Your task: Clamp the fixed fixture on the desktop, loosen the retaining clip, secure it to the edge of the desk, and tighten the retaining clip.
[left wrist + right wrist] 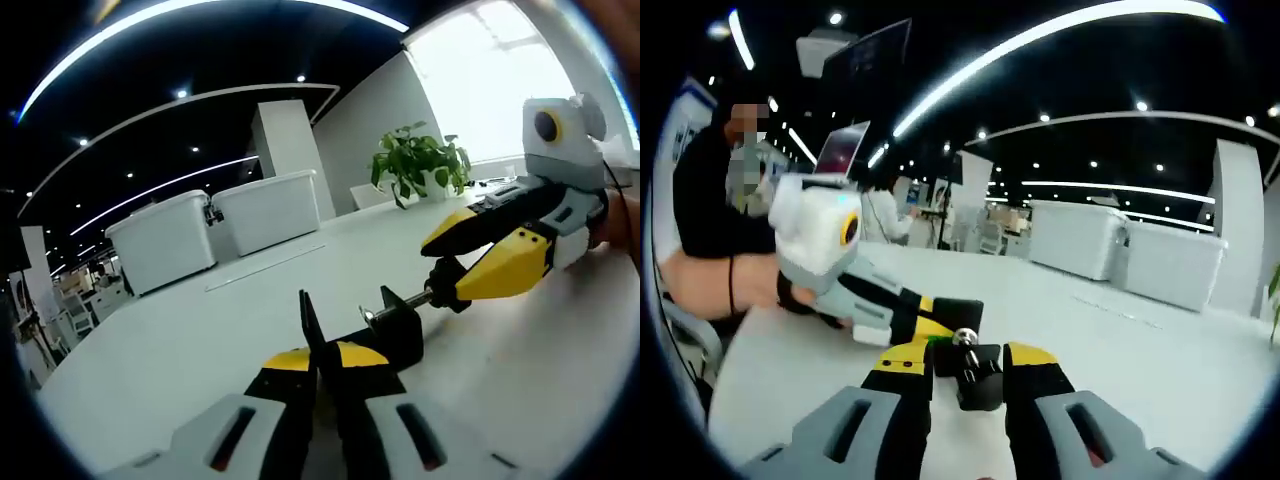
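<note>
Landmark: the black clamp [385, 335], lying on the white counter [200, 340], not at any edge visible here

Left of the clamp: two white bins [215, 225] far back on the counter. Left gripper [322, 365] comes in low, jaws narrow and pinched on the clamp's black body, holding it steady

At the clamp: the threaded screw sticks out toward the right, ending in a black knob [447, 283]

Right of the clamp: right gripper [478, 255] has its yellow jaws closed around that knob. Potted plant [420, 165] beyond, by the bright window

Right gripper view confirms it: clamp [975, 375] sits between its own jaws, left gripper [925, 322] on the far side, a hand [715, 285] behind it

Judgement: clamp is gripped; the loosening step is in hand. Next move calls for the right gripper to rotate the knob about the screw axis while the left resists the twist, opening the gap enough to slide over the counter edge
</note>
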The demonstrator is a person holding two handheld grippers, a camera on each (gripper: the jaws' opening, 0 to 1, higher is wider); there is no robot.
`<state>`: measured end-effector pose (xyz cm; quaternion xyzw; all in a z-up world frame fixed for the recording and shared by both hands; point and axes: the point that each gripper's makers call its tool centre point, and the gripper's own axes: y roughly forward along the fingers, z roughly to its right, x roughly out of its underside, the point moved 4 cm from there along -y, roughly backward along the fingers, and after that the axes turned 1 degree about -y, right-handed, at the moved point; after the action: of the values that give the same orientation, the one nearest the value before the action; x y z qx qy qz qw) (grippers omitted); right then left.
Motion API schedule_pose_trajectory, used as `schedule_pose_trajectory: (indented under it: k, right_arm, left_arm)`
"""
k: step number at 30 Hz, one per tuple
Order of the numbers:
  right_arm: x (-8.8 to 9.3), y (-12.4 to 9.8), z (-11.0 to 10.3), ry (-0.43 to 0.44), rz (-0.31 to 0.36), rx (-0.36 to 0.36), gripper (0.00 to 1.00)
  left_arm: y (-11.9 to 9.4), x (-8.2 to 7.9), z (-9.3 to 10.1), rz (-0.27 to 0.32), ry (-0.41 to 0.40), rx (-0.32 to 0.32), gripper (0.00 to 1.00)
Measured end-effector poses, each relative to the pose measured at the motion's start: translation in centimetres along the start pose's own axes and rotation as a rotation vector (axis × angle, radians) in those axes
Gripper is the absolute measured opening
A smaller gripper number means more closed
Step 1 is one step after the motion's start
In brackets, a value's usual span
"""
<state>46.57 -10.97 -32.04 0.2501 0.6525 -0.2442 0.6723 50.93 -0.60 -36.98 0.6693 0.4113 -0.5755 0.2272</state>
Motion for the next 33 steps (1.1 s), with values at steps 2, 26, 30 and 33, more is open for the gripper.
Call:
schedule_pose_trajectory:
  k: [2,26,30,33]
  right_arm:
    - [0.9,-0.5,2.3,0.011,-0.06,0.097,0.26]
    - [2.3,0.0,2.1,0.127,-0.102,-0.006,0.11]
    - [2.3,0.0,1.7,0.028,-0.093,0.019,0.09]
    - [2.2,0.0,1.6,-0.033,-0.09,0.032,0.08]
  left_arm:
    - [0.1,0.0,0.0,0.001,0.0,-0.001,0.06]
    - [0.1,-0.1,0.1,0.005,0.007,-0.003,0.06]
    - [0.1,-0.1,0.1,0.005,0.009,-0.005,0.06]
    - [0.1,-0.1,0.1,0.004,0.009,-0.005,0.06]
